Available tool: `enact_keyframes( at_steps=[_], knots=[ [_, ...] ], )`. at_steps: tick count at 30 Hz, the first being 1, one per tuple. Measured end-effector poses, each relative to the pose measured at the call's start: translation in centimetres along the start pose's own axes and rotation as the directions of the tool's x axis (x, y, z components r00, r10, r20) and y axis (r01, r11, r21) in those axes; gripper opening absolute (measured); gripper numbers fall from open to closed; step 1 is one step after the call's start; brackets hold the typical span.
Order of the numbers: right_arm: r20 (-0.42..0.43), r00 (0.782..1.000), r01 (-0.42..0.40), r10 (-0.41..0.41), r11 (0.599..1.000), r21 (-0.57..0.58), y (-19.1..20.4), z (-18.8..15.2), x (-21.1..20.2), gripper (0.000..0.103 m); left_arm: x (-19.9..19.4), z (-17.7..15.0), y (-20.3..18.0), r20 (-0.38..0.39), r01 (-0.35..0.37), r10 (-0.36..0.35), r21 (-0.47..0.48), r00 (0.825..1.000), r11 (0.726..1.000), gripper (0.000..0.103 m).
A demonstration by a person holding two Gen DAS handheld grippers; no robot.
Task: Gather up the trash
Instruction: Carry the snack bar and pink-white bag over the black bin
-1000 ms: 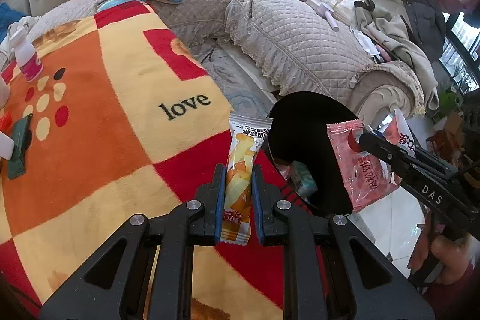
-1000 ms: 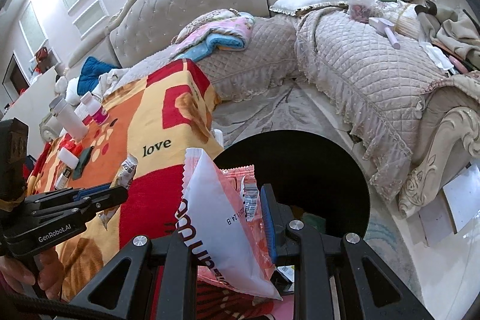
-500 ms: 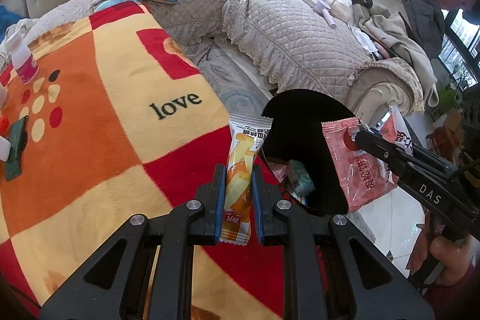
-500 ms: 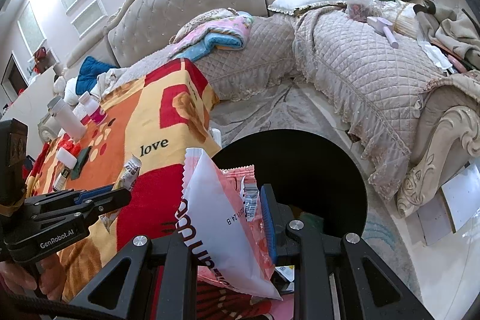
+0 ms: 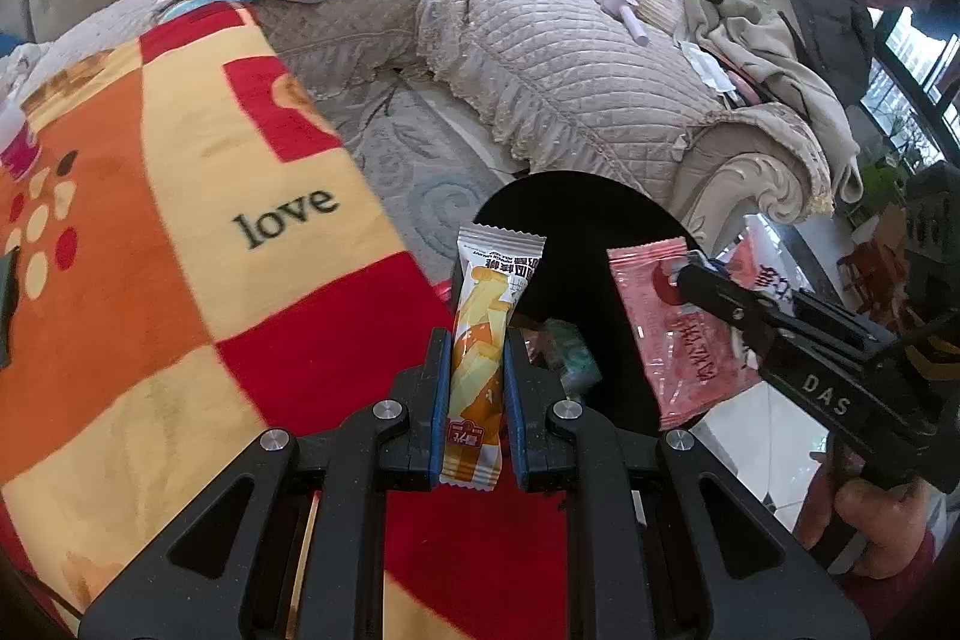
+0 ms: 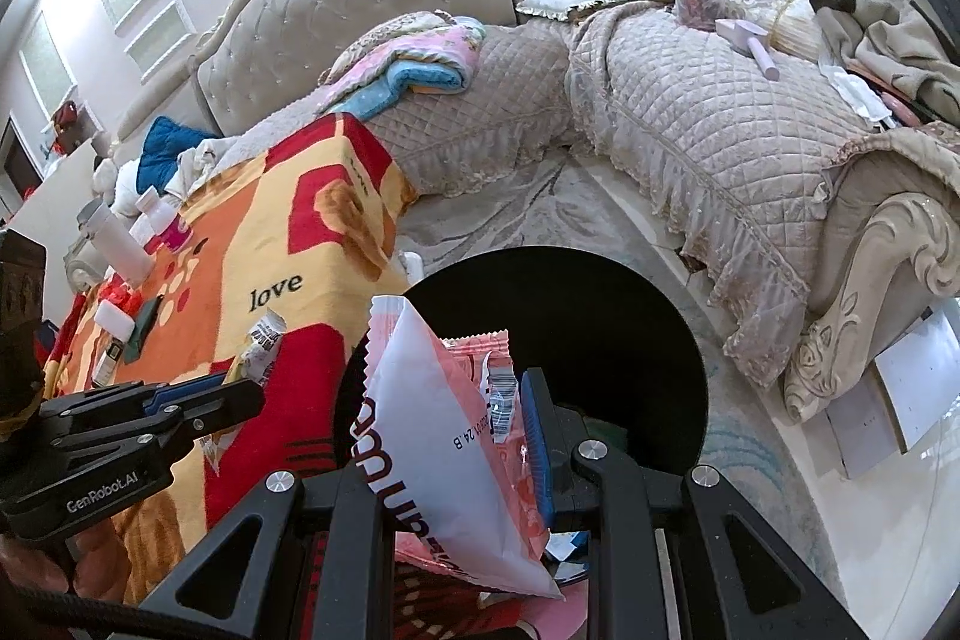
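Observation:
My left gripper [image 5: 477, 400] is shut on an orange and white snack wrapper [image 5: 486, 340] that stands upright between the blue pads, at the near left rim of the black trash bin [image 5: 576, 220]. The right gripper [image 5: 690, 280] comes in from the right, shut on a pink snack bag [image 5: 678, 340] over the bin's right side. In the right wrist view the right gripper [image 6: 456, 436] pinches the pink and white bag [image 6: 432, 424] above the bin [image 6: 570, 316]; the left gripper [image 6: 234, 388] shows at the left with its wrapper [image 6: 264, 346]. Wrappers [image 5: 564, 352] lie inside the bin.
A checked blanket with the word love [image 5: 180, 220] covers the surface to the left, with bottles [image 6: 114, 238] and small items at its far end. A quilted beige sofa [image 5: 570, 58] piled with clothes and toys curves behind. Patterned rug [image 5: 414, 160] and tiled floor [image 6: 900, 520] surround the bin.
The left gripper with its wrapper has shifted right toward the bin, so the wrapper's top now overlaps the bin's rim. The right gripper and pink bag have barely moved.

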State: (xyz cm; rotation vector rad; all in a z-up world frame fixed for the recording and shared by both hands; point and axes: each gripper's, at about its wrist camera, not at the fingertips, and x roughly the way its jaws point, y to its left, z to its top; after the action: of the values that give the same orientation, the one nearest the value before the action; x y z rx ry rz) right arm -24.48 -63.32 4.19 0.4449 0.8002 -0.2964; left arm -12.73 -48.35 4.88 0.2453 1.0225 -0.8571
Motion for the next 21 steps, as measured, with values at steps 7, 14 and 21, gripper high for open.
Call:
enact_keyframes(
  at_steps=[7, 14, 21],
  knots=[
    [-0.005, 1.0, 0.009, -0.009, 1.0, 0.024, -1.1, 0.2, 0.6, 0.02, 1.1, 0.4, -1.2, -0.014, 0.026, -0.026, 0.011, 1.0, 1.0, 0.014],
    [-0.021, 1.0, 0.022, -0.021, 0.999, 0.039, -2.0, 0.3, 1.4, 0.02, 2.1, 0.8, -1.8, -0.033, 0.061, -0.061, -0.005, 0.998, 0.998, 0.014],
    [-0.014, 0.999, 0.042, -0.041, 0.998, 0.057, -2.4, 0.6, 1.8, 0.02, 2.5, 0.8, -1.8, -0.032, 0.112, -0.113, -0.027, 0.993, 0.993, 0.014]
  ],
)
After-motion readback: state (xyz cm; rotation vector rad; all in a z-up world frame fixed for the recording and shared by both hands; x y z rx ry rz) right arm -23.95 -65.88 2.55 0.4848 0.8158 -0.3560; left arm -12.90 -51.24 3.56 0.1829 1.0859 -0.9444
